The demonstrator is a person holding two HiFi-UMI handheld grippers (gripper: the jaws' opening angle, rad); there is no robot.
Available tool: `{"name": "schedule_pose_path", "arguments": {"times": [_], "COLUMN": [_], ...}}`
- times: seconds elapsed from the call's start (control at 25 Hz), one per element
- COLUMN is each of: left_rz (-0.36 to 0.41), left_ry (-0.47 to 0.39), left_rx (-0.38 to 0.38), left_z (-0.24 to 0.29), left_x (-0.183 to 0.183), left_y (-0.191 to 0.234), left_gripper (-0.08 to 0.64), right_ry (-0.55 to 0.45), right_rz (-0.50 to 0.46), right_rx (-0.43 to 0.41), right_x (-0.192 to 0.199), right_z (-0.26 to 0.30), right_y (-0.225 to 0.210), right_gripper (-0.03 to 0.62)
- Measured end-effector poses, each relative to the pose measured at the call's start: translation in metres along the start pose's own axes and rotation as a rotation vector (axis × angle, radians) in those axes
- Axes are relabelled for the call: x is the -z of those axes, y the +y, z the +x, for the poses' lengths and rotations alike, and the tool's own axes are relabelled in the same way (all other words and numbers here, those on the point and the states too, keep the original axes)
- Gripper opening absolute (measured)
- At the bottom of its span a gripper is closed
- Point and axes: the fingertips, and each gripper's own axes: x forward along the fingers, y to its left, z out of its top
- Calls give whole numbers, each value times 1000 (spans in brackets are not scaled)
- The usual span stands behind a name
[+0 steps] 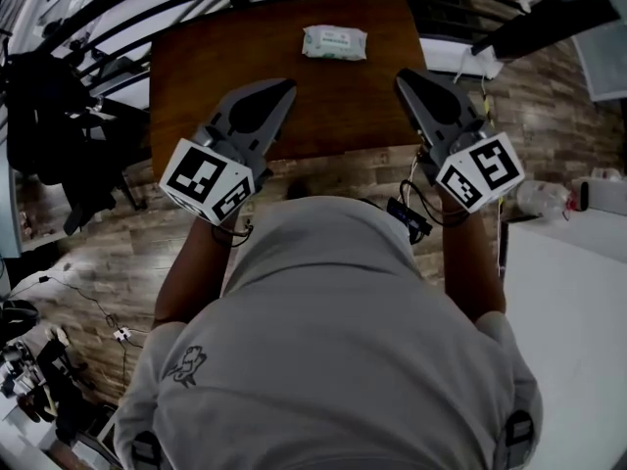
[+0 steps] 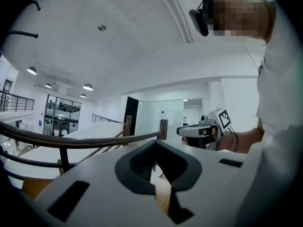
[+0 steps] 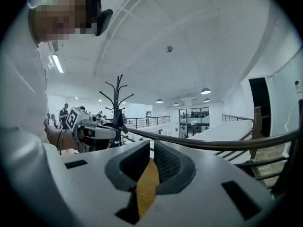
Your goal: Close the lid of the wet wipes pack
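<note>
While the left gripper (image 1: 282, 94) and the right gripper (image 1: 405, 78) hang above the wooden table (image 1: 196, 67), jaws closed and empty, the wet wipes pack (image 1: 335, 42) lies apart: one o'clock from the left, eleven o'clock from the right.

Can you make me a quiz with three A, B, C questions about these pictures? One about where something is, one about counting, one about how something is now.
1. Where is the wet wipes pack? A) on the floor B) on the wooden table C) in a gripper
2. How many grippers does the person hold? A) one B) four C) two
3. The fingers of the right gripper are: A) shut, empty B) wide open C) squeezing the pack
Answers: B, it lies far across the table; C, the left gripper and the right; A, the fingers are closed with nothing between.
</note>
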Motion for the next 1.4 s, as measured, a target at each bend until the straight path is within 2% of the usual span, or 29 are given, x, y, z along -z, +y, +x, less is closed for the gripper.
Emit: {"name": "schedule_pose_path", "arguments": {"times": [0.2, 0.6, 0.92, 1.08, 1.4], "left_rz": [-29, -56, -51, -43, -24], "left_ry": [-15, 46, 129, 132, 114], "left_rx": [-8, -75, -152, -170, -130], "left_z": [18, 25, 0, -22, -68], "left_x": [-2, 37, 64, 66, 60], "left_y": [-40, -141, -165, -174, -188], "left_gripper": [14, 14, 14, 14, 14], "right_ry": [4, 23, 30, 38, 33], "right_rz": [23, 82, 114, 123, 111], "right_rx": [-14, -85, -136, -146, -107], "right_x": [2, 36, 57, 65, 61], "right_z": [-44, -140, -160, -167, -184], "right_y": [-8, -10, -2, 20, 73], "right_gripper": [48, 48, 48, 48, 48]}}
